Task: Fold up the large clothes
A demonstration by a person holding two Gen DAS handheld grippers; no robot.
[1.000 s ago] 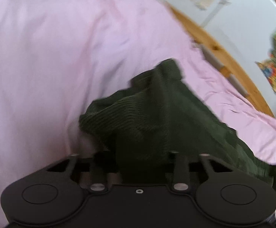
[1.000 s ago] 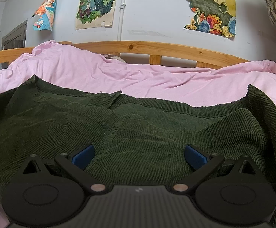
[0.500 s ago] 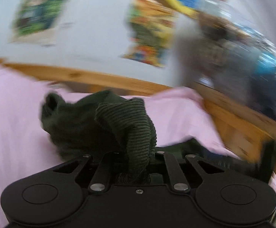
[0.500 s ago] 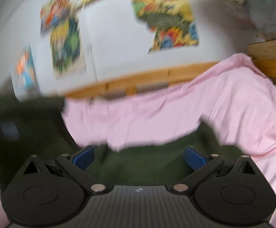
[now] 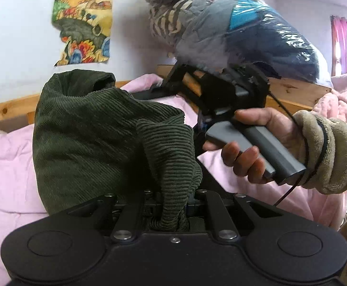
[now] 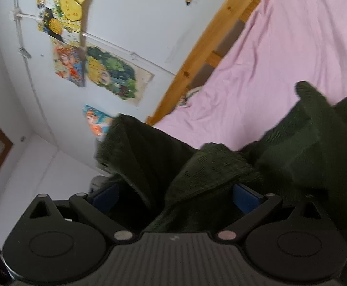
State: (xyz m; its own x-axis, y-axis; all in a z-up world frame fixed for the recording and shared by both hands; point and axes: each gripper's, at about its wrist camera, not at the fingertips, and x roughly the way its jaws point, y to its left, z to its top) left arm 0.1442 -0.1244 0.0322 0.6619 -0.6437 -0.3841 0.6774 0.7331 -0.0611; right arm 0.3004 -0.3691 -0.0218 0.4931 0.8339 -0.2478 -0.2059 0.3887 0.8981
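While the left gripper (image 5: 171, 211) pinched the green garment (image 5: 97, 128), the right gripper (image 6: 175, 195) stood wide, cloth draped between its blue pads (image 6: 245, 196).

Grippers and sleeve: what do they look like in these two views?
Left gripper: matte black, round discs, silver rivets. Right gripper: black with a ribbed grey body and blue pads; grey handle, thin black cable. Sleeve: fluffy beige fleece.

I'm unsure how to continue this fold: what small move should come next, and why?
Probably close the right gripper on the green corduroy garment. Its blue pads stand wide around loose cloth, while the left gripper already pinches a bunch.
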